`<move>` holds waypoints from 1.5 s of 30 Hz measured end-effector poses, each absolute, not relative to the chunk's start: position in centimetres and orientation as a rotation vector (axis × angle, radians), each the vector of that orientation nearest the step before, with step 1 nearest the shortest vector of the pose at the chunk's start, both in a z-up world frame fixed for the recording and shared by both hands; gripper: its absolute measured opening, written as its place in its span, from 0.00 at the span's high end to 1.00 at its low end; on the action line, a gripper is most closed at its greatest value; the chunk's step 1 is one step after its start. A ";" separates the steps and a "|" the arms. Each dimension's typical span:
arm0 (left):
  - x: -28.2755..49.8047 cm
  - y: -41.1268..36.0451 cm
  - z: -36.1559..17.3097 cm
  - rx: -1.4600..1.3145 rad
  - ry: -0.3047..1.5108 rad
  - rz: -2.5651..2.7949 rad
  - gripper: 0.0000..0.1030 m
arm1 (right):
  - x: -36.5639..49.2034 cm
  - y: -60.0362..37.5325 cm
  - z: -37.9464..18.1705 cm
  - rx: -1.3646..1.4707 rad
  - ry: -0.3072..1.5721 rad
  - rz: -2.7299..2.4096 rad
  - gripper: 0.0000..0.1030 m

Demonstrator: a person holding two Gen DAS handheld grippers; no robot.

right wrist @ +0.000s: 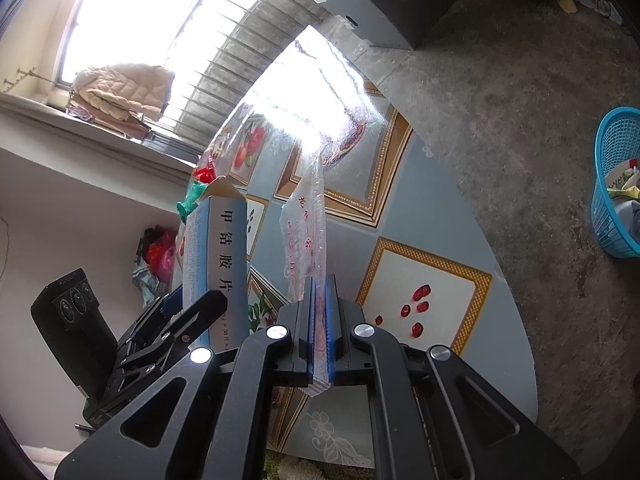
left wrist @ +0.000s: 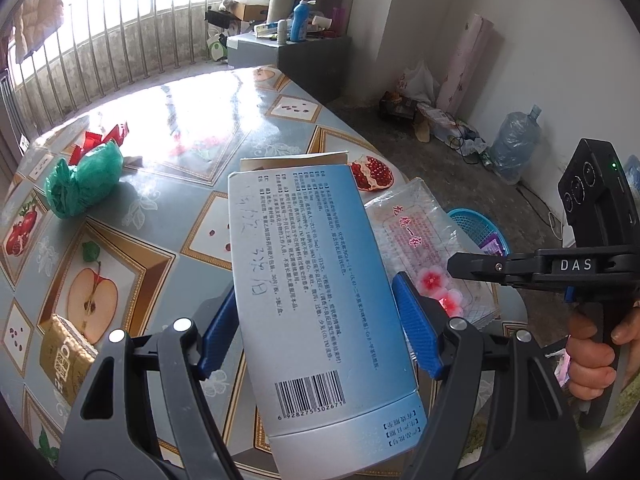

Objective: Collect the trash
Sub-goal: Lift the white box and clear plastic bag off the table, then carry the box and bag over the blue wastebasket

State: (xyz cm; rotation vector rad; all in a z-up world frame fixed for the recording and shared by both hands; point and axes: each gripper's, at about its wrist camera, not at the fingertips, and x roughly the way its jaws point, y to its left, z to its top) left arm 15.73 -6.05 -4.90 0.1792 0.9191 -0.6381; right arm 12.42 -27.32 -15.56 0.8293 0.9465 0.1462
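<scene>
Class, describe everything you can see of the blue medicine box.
The blue medicine box is a pale blue-and-white cardboard carton with printed Chinese text, a barcode and handwriting. Its far end flap stands open. The left hand-held gripper clamps its sides between blue pads, holding it above the fruit-patterned table, tilted.

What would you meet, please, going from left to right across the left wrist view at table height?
Green plastic bag → blue medicine box held in the left gripper → clear printed plastic bag → blue basket on the floor → right gripper.
</scene>
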 end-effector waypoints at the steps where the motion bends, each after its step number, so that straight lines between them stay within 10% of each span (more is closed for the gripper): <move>1: 15.6 -6.0 -4.7 0.183 0.911 -0.636 0.33 | 12.3 -27.3 -15.4 0.827 0.943 0.146 0.95; 45: 13.6 -16.8 1.7 0.313 0.782 -0.837 0.33 | 4.1 -35.5 -11.6 0.906 0.624 -0.017 0.95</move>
